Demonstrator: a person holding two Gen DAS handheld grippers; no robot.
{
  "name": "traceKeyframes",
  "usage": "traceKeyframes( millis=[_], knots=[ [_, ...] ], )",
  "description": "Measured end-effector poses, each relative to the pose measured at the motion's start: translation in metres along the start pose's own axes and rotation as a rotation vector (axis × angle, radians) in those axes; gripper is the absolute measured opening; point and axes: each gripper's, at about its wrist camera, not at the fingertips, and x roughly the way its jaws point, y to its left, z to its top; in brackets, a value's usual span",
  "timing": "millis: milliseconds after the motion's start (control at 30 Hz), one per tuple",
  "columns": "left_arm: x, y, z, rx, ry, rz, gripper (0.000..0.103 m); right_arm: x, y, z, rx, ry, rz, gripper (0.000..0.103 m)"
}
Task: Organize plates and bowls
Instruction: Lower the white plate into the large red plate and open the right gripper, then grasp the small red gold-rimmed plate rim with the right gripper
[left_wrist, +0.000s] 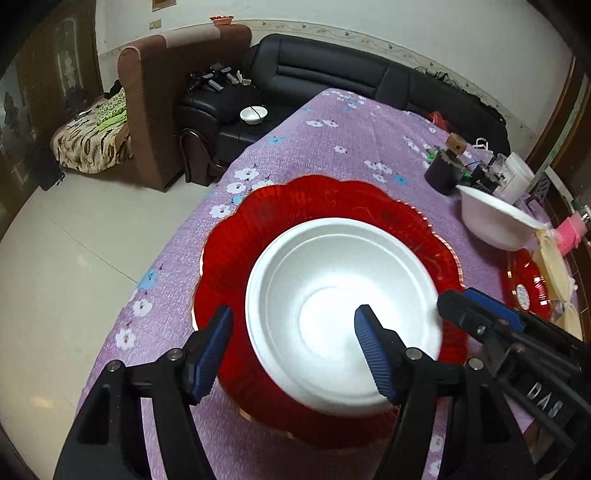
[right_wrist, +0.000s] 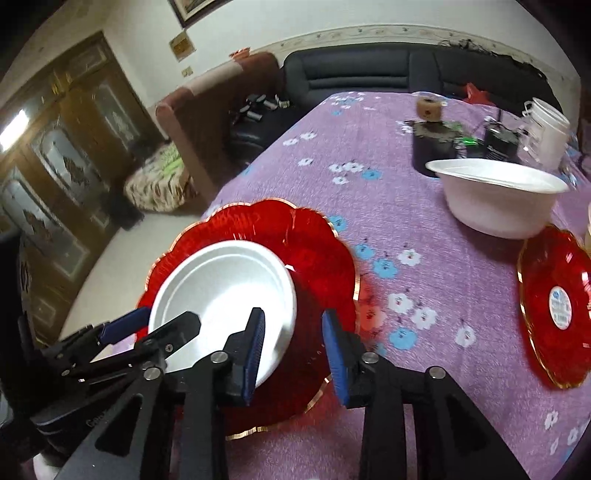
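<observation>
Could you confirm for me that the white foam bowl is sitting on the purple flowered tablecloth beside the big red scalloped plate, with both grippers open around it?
Not quite: the white foam bowl sits on the big red plate, not beside it on the tablecloth. The left wrist view shows red rim all around the bowl. The left gripper and right gripper are indeed open.

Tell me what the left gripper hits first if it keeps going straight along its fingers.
Most likely the white foam bowl sitting on the red plate; the left gripper straddles the bowl's near rim.
</observation>
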Motion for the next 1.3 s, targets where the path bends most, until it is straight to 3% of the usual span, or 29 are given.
traceKeyframes(
  millis=[100,200,300,467,600,933,1033,1133,1300],
  knots=[
    [-0.022,0.001,-0.007,-0.010,-0.028,-0.013,0.069,-0.020,-0.011,-0.005,0.035,-0.033,-0.018,0.037],
    [-0.049,0.003,-0.019,-0.018,-0.079,-0.043,0.078,-0.034,-0.023,-0.011,0.074,-0.062,-0.045,0.037],
    [-0.063,0.007,-0.029,-0.034,-0.102,-0.058,0.080,-0.028,-0.032,-0.016,0.096,-0.027,-0.047,0.037],
    [-0.073,0.005,-0.042,-0.039,-0.098,-0.087,0.080,0.000,-0.034,-0.023,0.147,0.062,-0.003,0.037],
    [-0.073,0.001,-0.048,-0.022,-0.084,-0.091,0.080,0.009,-0.037,-0.026,0.216,0.095,0.086,0.016],
    [-0.079,-0.015,-0.056,-0.003,-0.080,-0.117,0.080,-0.021,-0.050,-0.052,0.203,0.164,0.120,0.015],
    [-0.080,-0.026,-0.059,0.018,-0.076,-0.132,0.080,-0.031,-0.058,-0.064,0.210,0.168,0.170,0.019],
    [-0.084,-0.039,-0.062,0.045,-0.076,-0.143,0.080,-0.053,-0.072,-0.073,0.211,0.121,0.204,0.023],
    [-0.089,-0.059,-0.070,0.093,-0.084,-0.160,0.081,-0.111,-0.129,-0.086,0.280,-0.067,0.001,0.029]
  ],
)
